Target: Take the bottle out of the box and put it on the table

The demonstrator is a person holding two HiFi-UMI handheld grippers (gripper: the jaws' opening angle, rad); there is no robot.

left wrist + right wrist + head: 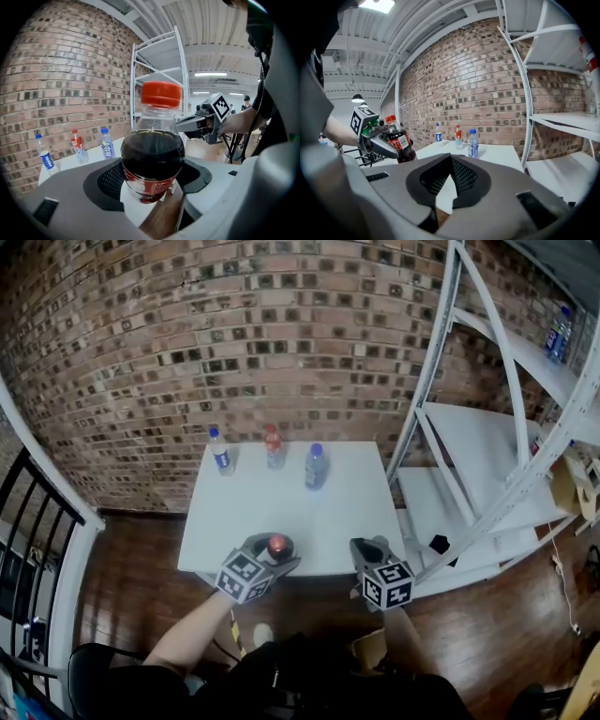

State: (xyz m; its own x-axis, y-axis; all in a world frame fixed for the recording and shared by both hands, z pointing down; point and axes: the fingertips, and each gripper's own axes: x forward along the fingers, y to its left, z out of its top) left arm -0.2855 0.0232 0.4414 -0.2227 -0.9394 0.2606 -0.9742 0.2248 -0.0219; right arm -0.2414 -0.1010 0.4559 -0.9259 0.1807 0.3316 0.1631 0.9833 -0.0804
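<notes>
The left gripper (277, 557) is gripping the upright red-capped dark cola bottle (152, 157) in its jaws at the white worktop (281, 507)'s lower edge. The right gripper (450, 160)'s jaws are sitting closed, empty.

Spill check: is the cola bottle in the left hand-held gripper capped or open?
Capped: the cola bottle wears an orange-red cap on its neck.

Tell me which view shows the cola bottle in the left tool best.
The left gripper view: the cola bottle fills the centre, red cap, dark drink and red label clear between the jaws. The right gripper view shows it small at left, gripped by the left tool. The head view shows little more than its cap.
</notes>
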